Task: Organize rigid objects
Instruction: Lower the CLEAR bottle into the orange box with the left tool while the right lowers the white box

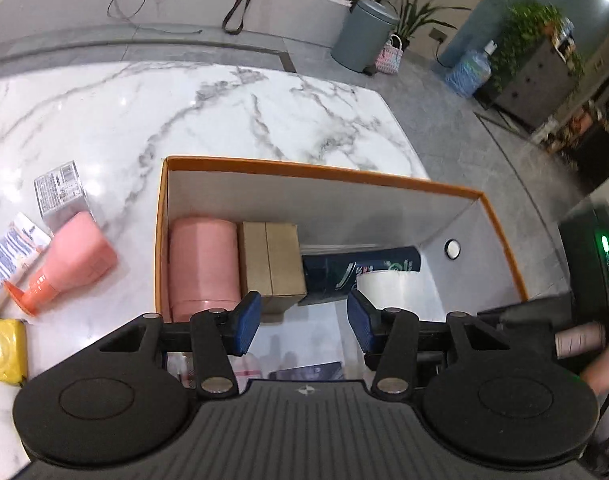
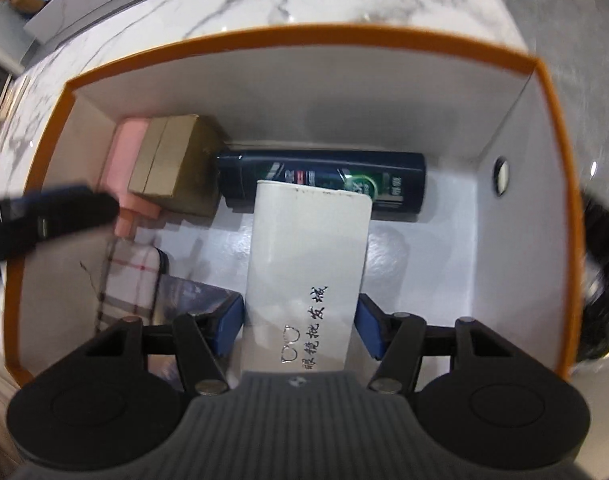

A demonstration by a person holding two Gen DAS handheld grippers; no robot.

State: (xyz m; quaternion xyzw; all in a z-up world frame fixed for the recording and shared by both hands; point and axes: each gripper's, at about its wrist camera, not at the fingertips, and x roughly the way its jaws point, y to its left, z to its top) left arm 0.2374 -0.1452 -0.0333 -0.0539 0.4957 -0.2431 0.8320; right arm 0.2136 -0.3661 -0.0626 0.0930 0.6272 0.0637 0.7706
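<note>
An orange-rimmed white box stands on the marble table. Inside lie a pink cylinder, a brown cardboard box, a dark shampoo bottle and a plaid item. My right gripper is shut on a white box with black lettering, held low inside the orange box. My left gripper is open and empty over the box's near side. Its dark finger shows in the right wrist view.
On the table left of the box lie a pink bottle with an orange cap, a silver carton, a blue-and-white tube and a yellow tape measure. The table ends just beyond the box's right side.
</note>
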